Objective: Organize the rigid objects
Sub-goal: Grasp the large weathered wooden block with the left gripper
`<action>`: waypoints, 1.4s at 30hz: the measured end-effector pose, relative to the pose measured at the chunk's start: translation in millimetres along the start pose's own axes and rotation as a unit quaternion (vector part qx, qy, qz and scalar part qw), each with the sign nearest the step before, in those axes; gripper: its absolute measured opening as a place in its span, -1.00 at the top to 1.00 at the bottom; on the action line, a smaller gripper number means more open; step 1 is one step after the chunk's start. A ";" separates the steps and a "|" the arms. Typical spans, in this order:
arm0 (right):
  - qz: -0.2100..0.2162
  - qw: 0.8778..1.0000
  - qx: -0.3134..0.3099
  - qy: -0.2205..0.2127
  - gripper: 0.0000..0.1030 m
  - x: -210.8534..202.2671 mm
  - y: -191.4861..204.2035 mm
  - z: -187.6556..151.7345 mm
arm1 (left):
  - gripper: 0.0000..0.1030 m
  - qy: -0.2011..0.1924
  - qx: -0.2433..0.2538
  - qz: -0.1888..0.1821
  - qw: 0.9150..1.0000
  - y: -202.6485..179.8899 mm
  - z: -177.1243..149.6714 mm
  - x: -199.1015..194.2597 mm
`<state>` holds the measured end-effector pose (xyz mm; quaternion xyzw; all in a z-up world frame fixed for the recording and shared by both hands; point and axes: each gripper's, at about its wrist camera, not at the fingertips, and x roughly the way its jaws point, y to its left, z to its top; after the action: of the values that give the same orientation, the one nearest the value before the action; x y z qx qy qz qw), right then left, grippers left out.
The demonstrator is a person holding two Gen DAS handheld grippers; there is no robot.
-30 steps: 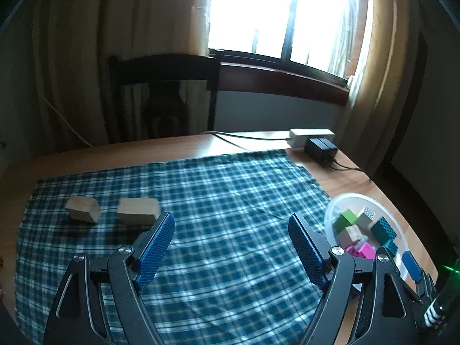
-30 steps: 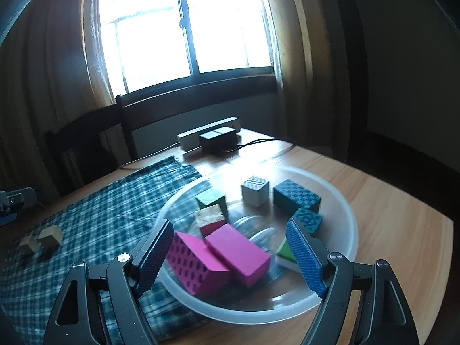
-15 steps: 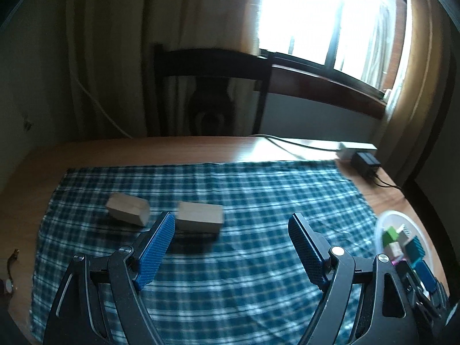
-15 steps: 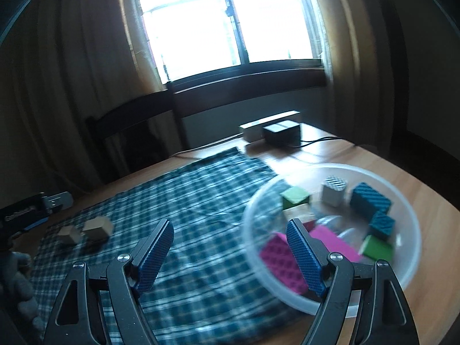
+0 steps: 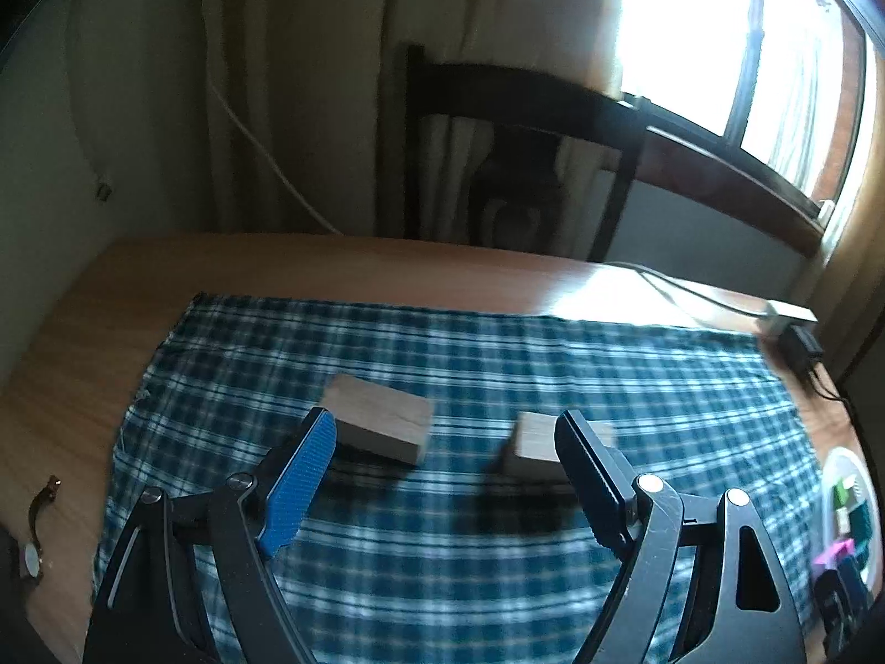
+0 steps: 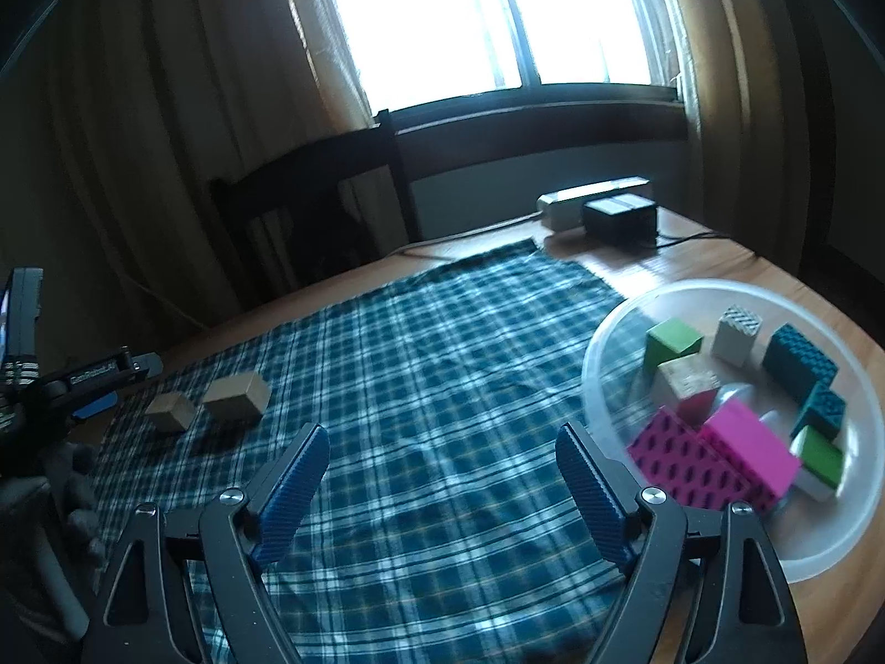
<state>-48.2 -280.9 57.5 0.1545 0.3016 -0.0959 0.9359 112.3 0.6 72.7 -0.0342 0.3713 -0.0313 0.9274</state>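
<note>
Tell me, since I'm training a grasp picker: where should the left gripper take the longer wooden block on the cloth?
Grip the longer block across its two long side faces, near mid-length, coming down from above. It lies flat on the cloth with its top bare and clear space on both sides; the open left gripper probably spans it.

There are white letters on the black arm of the left claw [image 6: 99,387], seen at the left edge of the right wrist view. They are too blurry to read. No other words show.
</note>
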 end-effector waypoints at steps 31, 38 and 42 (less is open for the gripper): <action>0.024 0.999 -0.022 0.043 -0.69 20.7 12.0 -13.5 | -0.47 0.041 -0.005 0.005 0.999 33.6 -4.5 70.7; 0.017 0.999 -0.029 0.042 -0.69 19.9 16.0 -16.4 | -0.28 0.046 0.000 0.008 0.999 31.3 -7.3 70.1; 0.012 0.998 -0.032 0.043 -0.69 19.9 19.3 -18.3 | -0.28 0.041 0.001 0.013 0.999 28.2 -6.6 68.5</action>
<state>-36.9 -258.2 36.1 0.1317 0.3427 -0.0682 0.9277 158.2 22.7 18.4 -0.0271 0.4091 -0.0211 0.9118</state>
